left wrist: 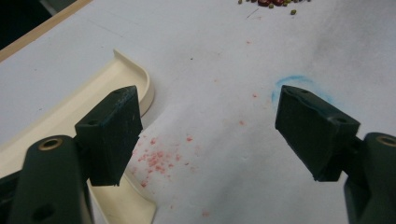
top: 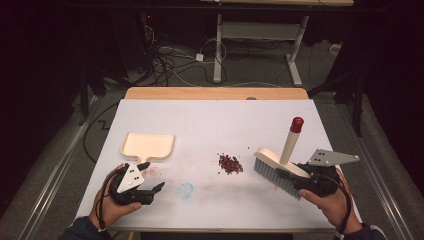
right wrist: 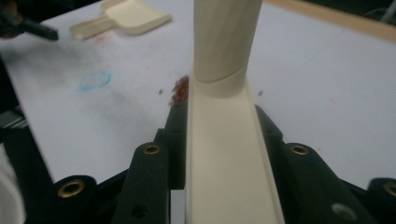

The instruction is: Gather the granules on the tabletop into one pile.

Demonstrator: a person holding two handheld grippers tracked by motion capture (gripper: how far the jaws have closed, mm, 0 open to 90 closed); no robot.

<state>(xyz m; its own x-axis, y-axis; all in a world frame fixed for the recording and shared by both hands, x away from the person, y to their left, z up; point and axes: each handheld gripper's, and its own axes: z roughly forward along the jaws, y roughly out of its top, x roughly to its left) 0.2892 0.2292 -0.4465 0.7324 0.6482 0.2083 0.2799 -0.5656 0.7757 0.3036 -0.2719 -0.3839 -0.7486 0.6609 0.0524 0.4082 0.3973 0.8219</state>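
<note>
The right gripper [top: 292, 176] was clamped on the brush [top: 278, 166] head beside the red crumbs [top: 230, 163], while the left gripper [top: 151, 176] sat wide open, empty, at the dustpan [top: 148, 146] handle (ready to grab it, I'd guess) on the tabletop [top: 240, 125].

No text, label, brand, number or sign can be read on anything in the three views. The brush [top: 280, 167], the dustpan [top: 147, 145] and the white table cover [top: 225, 125] are seen blank. A faint blue ring [top: 186, 190] near the table's near edge is noted as a smear, not lettering.
</note>
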